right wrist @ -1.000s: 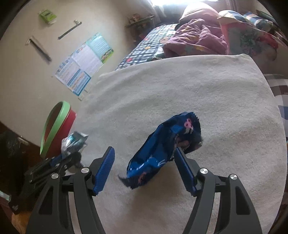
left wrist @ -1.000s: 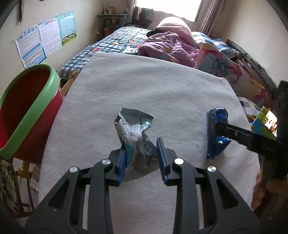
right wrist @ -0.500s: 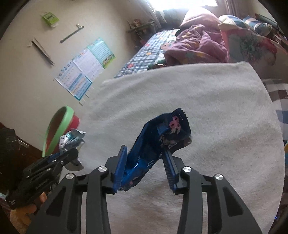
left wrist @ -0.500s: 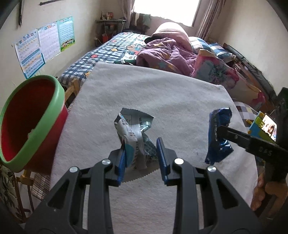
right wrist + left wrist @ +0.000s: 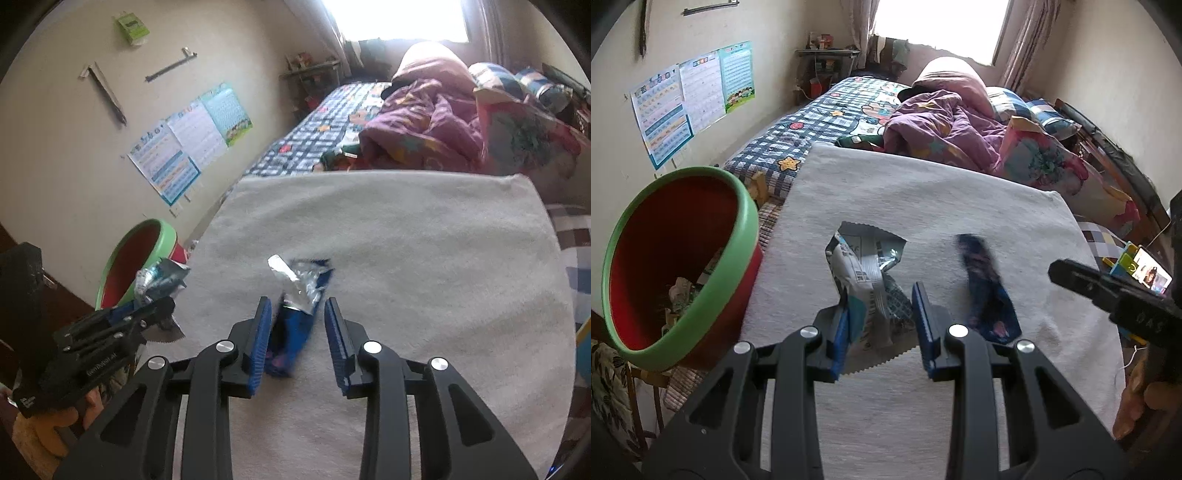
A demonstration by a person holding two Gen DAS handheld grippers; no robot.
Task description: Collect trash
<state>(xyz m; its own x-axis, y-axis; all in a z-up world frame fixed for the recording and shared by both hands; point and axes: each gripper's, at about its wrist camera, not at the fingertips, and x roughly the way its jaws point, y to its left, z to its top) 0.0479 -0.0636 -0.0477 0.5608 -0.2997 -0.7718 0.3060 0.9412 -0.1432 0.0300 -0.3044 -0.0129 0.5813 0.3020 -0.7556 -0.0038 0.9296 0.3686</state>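
Two wrappers in play: we had a grey-and-white wrapper (image 5: 866, 275) in the left gripper (image 5: 881, 328) and a blue wrapper (image 5: 295, 317) in the right gripper (image 5: 297, 339).
Change on the right: a second earlier the blue wrapper lay on the grey towel (image 5: 424, 258) between widely spread blue pads; half a second earlier the pads had closed on it; now it hung off the towel, turned so its silver lining faced us.
Change on the left: the red bin with the green rim (image 5: 679, 258) filled more of the near left of our left view than before, so that hand had drifted toward it.
Meaning for the task: we judged both pickups done, with only the carry to the bin and the drop left.
Left tongs: narrowly parted, the wrapper pinched between the pads, its zigzag edge hanging below them.
Right tongs: about a third open; the wrapper touched the left pad, while a clear gap showed at the right pad, so we could not tell how firm the grip was.
Bin: off the towel's left edge, with crumpled trash (image 5: 683, 295) already at its bottom.
Blue wrapper from the left view: blurred, right of the left gripper.
Risk: we thought the blue wrapper might slip before reaching the bin.
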